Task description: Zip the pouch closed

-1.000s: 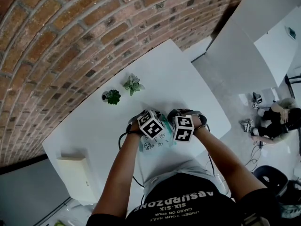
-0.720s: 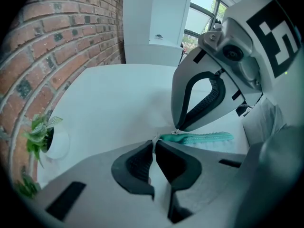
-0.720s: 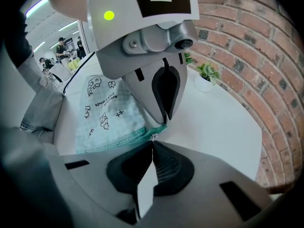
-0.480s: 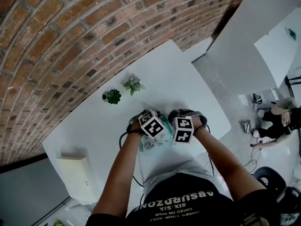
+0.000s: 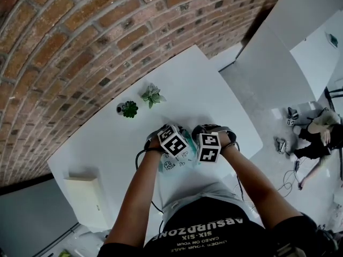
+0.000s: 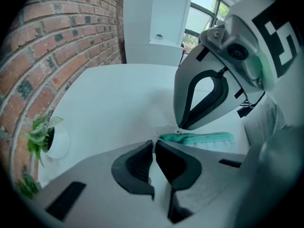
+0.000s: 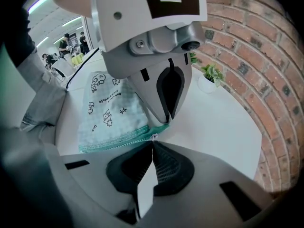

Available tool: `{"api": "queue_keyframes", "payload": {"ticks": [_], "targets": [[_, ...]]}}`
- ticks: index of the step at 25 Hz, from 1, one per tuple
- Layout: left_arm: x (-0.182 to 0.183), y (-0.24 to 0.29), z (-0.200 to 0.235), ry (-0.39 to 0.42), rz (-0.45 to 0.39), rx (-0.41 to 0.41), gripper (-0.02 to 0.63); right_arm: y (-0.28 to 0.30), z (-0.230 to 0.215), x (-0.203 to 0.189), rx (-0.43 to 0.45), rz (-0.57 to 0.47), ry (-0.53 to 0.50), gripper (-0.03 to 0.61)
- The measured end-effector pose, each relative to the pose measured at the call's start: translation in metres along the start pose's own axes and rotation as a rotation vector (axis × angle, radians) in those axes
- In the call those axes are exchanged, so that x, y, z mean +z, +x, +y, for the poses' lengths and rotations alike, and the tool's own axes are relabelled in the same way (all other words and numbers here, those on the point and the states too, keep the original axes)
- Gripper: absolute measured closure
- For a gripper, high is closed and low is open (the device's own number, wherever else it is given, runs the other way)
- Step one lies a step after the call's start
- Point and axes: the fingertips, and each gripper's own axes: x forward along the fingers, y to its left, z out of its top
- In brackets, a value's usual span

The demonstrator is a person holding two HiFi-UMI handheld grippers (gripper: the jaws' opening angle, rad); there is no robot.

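The pouch, pale mint with black doodles and a teal zipper along one edge, lay flat on the white table close to its near edge, right in front of the person. Around it the table held two small potted plants far off by the brick wall and a cream box at the near left corner, all well apart from the pouch. On the floor to the far right, people sat among cables. In the head view the two marker cubes covered most of the pouch. Both forearms reached forward from the body and converged, and the grippers stood side by side, tilted steeply down, their cubes almost touching. The left gripper had its jaws pressed together on the pouch's corner at the end of the zipper. The right gripper had its jaws closed on the small metal zipper pull, which sat just beside the left gripper's tips.
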Motion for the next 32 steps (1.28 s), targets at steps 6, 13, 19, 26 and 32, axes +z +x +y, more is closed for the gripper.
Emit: {"api": "queue_keyframes", "payload": {"ticks": [6, 13, 19, 26, 32], "targets": [[0.000, 0.001, 0.000, 0.000, 0.004, 0.000, 0.589, 0.000, 0.002, -0.001, -0.006, 0.005, -0.011, 0.577], [-0.001, 0.000, 0.000, -0.001, -0.005, 0.009, 0.589, 0.003, 0.004, -0.006, -0.028, 0.020, -0.018, 0.577], [-0.001, 0.000, 0.000, -0.017, -0.009, 0.014, 0.589, -0.001, 0.007, -0.004, -0.025, 0.018, -0.020, 0.577], [-0.001, 0.001, 0.000, -0.026, -0.012, 0.008, 0.589, -0.003, 0.013, -0.002, -0.015, 0.008, -0.003, 0.577], [-0.001, 0.001, 0.000, -0.028, -0.014, 0.008, 0.589, -0.004, 0.014, -0.003, -0.019, 0.010, 0.004, 0.577]]}}
